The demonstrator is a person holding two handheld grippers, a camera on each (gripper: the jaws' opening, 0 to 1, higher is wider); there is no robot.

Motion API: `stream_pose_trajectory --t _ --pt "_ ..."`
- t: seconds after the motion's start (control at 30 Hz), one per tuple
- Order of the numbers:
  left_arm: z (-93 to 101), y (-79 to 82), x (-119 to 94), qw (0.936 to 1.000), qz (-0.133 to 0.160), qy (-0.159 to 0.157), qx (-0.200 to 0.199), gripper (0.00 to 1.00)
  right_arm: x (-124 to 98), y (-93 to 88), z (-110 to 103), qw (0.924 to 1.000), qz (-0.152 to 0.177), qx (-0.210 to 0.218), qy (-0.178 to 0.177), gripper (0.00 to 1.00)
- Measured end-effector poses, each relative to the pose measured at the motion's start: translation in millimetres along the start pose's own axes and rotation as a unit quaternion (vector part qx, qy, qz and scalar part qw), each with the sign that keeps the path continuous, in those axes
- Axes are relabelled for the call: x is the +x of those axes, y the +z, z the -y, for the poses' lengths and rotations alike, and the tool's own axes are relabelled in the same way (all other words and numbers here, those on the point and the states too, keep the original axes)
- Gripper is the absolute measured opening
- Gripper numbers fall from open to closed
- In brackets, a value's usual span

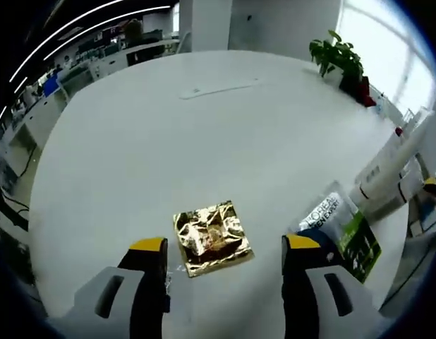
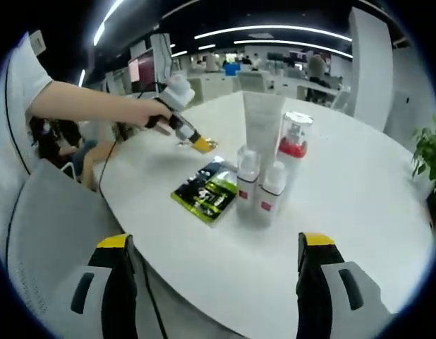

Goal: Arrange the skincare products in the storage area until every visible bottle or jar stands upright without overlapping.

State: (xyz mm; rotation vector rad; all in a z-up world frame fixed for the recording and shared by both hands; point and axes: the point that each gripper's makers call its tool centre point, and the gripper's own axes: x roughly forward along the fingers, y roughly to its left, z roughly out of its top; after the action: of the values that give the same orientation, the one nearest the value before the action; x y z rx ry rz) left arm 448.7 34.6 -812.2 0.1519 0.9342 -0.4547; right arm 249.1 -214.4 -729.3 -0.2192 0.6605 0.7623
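My left hand-held gripper (image 1: 225,256) hangs with its yellow-tipped jaws spread wide and nothing between them, low over the round white surface (image 1: 204,134). Just beyond the jaws lies a crumpled square gold foil packet (image 1: 212,236), flat on the surface. Off the right jaw rests a flat sachet with a clear top and green-and-black print (image 1: 341,227), and past it stand white plastic tubes and bottles (image 1: 387,169) near the surface's edge. A potted green plant (image 1: 338,60) stands at the far rim.

My right hand-held gripper (image 2: 216,258) is likewise spread and empty, held back from the near edge of the surface (image 2: 359,198). Ahead of it the skincare group stands upright: two small white bottles with red labels (image 2: 259,187) side by side in front, a tall white tube (image 2: 262,127) behind them, and a clear-capped bottle with a red band (image 2: 293,141) beside the tube. The green-and-black sachet (image 2: 207,191) lies flat just left of the small bottles. Farther back, a person's hand (image 2: 144,113) holds the left hand-held gripper (image 2: 193,138) over the surface, its yellow tips pointing down toward the gold packet.
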Motion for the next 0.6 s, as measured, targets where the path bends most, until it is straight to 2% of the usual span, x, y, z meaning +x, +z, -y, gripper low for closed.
stream_pose_trajectory --t 0.3,0.5,0.6 --pt "-7.6 -6.9 9.1 0.9996 -0.021 0.018 0.006 0.58 0.8 -1.3 0.7 1.0000 -0.001 0.003 -0.001 0.94" --pt "-13.4 -6.1 11.4 0.9993 -0.023 0.027 0.008 0.55 1.1 -2.1 0.1 1.0000 -0.005 0.000 -0.001 0.94" --pt "-17.0 -8.7 11.1 0.9986 -0.032 0.035 0.025 0.51 1.0 -3.0 0.2 1.0000 -0.006 -0.001 -0.001 0.94"
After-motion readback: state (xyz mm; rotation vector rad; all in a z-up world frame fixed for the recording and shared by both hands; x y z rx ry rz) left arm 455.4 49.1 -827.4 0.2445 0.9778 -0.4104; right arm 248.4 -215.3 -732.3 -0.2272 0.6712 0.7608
